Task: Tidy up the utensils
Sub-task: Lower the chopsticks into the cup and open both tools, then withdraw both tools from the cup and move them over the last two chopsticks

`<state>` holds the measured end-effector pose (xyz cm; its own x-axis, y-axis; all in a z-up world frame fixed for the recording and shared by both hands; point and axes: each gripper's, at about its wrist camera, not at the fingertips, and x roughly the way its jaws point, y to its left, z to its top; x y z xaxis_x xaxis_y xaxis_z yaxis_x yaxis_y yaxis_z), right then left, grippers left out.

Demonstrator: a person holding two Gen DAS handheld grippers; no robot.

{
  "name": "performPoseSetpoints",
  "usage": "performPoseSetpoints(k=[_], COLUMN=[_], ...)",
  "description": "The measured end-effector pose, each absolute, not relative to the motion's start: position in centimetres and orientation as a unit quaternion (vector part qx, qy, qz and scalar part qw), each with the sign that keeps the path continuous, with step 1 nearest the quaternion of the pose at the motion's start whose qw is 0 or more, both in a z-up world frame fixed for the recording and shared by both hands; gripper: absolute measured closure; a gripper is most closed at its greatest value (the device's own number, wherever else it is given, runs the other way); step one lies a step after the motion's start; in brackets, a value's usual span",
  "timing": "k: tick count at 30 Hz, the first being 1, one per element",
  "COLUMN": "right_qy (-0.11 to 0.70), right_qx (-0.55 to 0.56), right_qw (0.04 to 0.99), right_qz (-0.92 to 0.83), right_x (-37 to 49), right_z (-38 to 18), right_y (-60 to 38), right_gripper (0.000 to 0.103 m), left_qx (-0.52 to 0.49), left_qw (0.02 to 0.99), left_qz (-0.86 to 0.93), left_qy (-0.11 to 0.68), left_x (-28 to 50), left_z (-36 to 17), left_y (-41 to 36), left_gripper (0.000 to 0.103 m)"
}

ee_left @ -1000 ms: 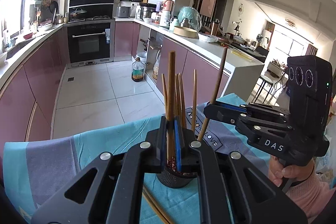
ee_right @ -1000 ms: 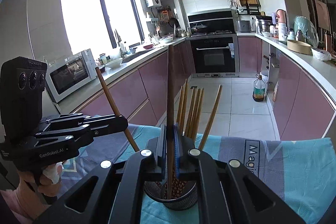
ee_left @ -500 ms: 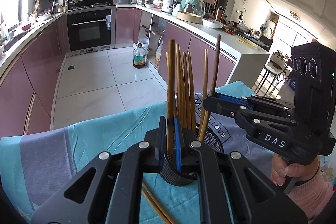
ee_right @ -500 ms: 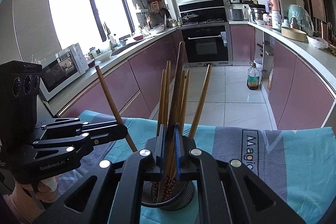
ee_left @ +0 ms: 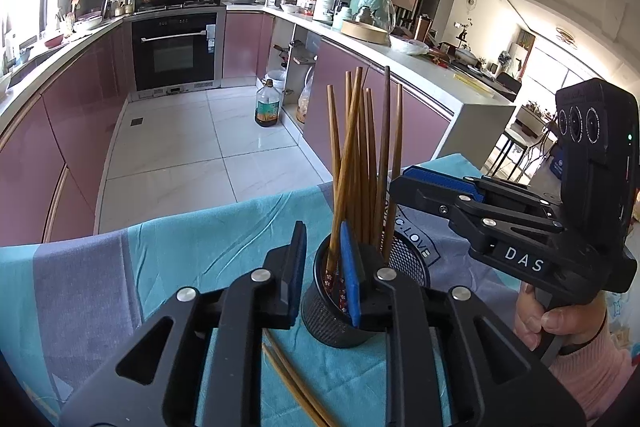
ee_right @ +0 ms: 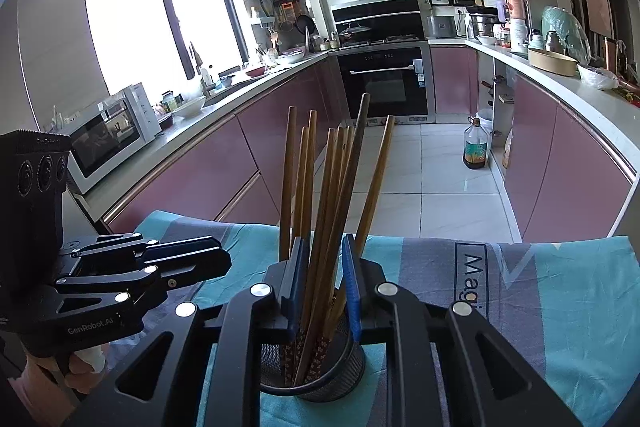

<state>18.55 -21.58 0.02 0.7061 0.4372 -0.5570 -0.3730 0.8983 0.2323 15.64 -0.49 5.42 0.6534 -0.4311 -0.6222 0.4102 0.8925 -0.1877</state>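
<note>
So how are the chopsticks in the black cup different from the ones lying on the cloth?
The chopsticks in the mesh cup stand nearly upright and fan out at the top; the loose chopsticks lie flat on the blue cloth beside the cup. The cup holds a whole bunch; only about two lie loose. Both sets look like plain brown wood.

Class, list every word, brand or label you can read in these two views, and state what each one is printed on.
"DAS": on the right gripper.
"GenRobot.AI": on the left gripper.
"Mag": on the tablecloth, cut off by the gripper.
"C.LOVE": on the tablecloth, partly hidden.
Oil bottle label: too small to read.
</note>
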Motion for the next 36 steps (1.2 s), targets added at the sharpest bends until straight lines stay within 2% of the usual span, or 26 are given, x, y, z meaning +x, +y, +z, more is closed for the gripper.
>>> performPoseSetpoints(k=[5,9,13,17,21,29,36], right_qy=[0.312,0.298,0.285,0.274,0.284,0.405,0.436], right_qx=[0.052,0.049,0.043,0.03,0.018,0.002,0.005], right_qw=[0.922,0.923,0.922,0.918,0.902,0.849,0.839], right_qz=[0.226,0.237,0.258,0.286,0.325,0.338,0.326], right_x=[17.9,16.5,14.6,12.2,9.8,9.2,9.3], right_z=[0.1,0.5,1.1,1.3,0.0,-7.7,-9.4], right_y=[-21.7,-21.8,-21.7,-21.1,-19.9,-15.7,-14.6], right_gripper=[0.083,0.076,0.075,0.074,0.074,0.074,0.074], left_qx=[-0.016,-0.02,-0.027,-0.034,-0.042,-0.055,-0.063], left_qw=[0.912,0.92,0.927,0.933,0.933,0.917,0.908], left_qz=[-0.232,-0.218,-0.206,-0.185,-0.164,-0.142,-0.141], left_qy=[0.339,0.326,0.314,0.307,0.318,0.368,0.388], left_x=[14.9,13.5,11.9,10.3,8.9,6.9,6.3], left_z=[5.1,5.0,5.0,4.5,3.0,-1.9,-4.3], left_y=[-0.1,0.7,2.1,4.0,6.2,8.4,8.5], left_gripper=[0.077,0.064,0.059,0.049,0.046,0.045,0.045])
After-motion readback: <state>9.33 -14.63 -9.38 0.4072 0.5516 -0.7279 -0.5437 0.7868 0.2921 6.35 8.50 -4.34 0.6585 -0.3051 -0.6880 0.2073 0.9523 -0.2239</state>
